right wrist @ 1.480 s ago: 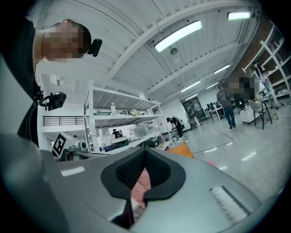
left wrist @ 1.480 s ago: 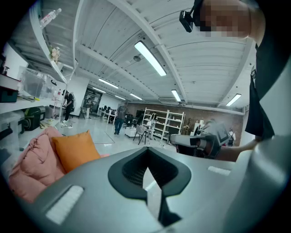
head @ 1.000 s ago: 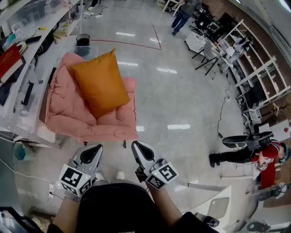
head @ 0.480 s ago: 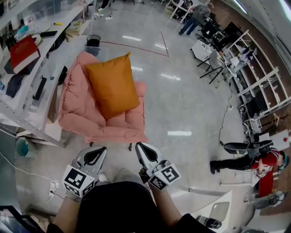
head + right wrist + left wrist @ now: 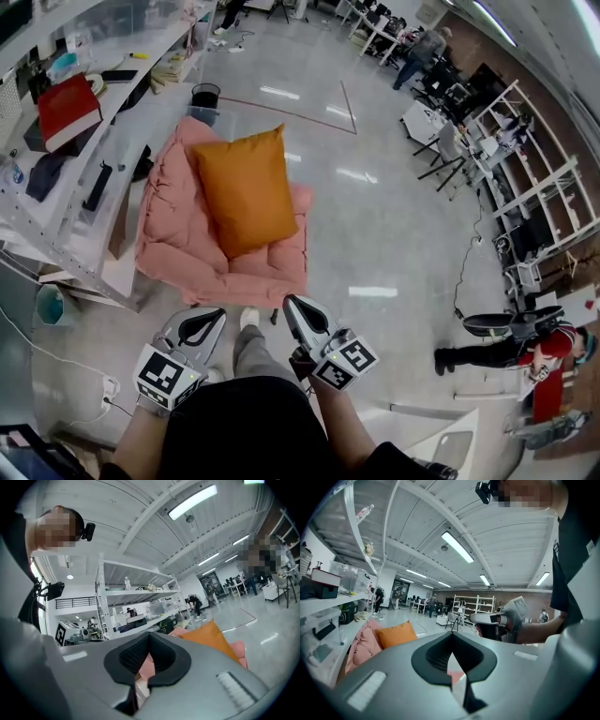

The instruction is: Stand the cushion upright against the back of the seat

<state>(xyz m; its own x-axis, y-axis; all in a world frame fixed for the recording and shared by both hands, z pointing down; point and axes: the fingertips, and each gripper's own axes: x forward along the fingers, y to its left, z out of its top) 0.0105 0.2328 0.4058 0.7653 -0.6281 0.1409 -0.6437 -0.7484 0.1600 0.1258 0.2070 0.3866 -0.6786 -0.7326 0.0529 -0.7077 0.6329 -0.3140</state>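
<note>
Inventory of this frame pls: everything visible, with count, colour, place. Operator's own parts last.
cushion: 1, orange, on the seat, propped against its back
seat: 1, pink, padded, on the floor beside the bench
bench: 1, white, far left, cluttered
red box: 1, red, on the bench
bin: 1, black, on the floor beyond the seat
bucket: 1, teal, on the floor at the left
racks: several, white, right side
people: several; one in red at lower right, others far at the top
left gripper: 1, grey, shut, empty
right gripper: 1, grey, shut, empty
</note>
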